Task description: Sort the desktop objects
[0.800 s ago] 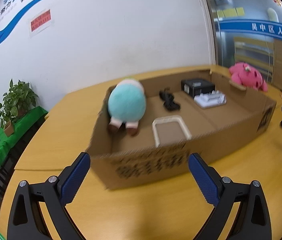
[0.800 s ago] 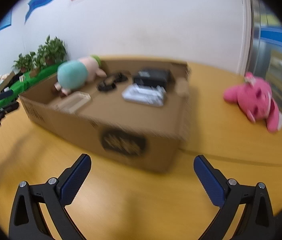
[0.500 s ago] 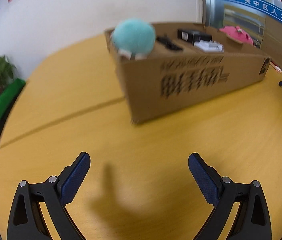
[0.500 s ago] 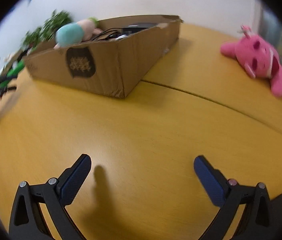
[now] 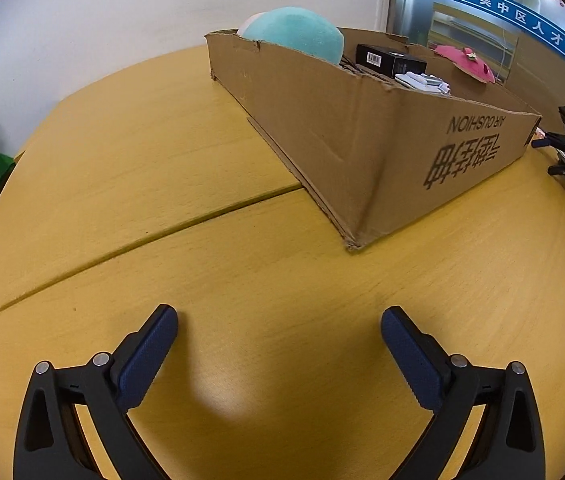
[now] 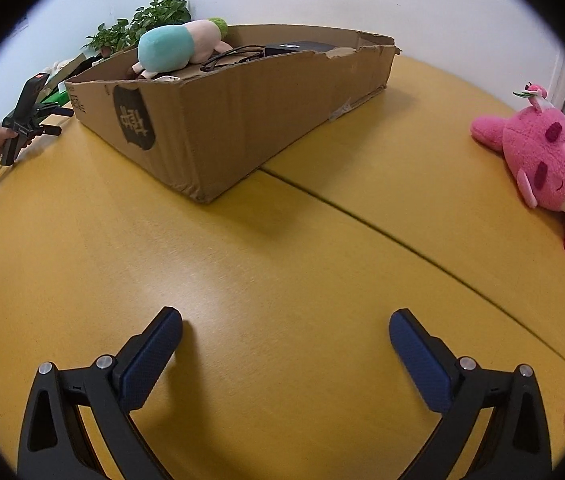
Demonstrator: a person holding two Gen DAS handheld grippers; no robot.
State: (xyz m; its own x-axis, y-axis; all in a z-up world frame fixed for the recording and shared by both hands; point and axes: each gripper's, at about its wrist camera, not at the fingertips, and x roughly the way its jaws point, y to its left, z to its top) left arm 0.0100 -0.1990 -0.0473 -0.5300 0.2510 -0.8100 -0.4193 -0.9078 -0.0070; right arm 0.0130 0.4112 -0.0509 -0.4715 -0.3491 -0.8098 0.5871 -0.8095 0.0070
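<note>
Pink toy [image 6: 550, 168]: on table [image 6: 282, 248], right of box [image 6: 242, 120], not sorted yet.
Box: has teal toy [image 6: 166, 50], black box, cables.
L gripper [image 5: 278, 344]: spread wide, empty.
R gripper [image 6: 284, 344]: spread wide, empty.
Risk: soft toy may slip if only fluff is pinched.

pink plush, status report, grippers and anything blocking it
Left gripper and right gripper open, empty. Pink plush outside cardboard box, on table. Nothing blocking.
</note>
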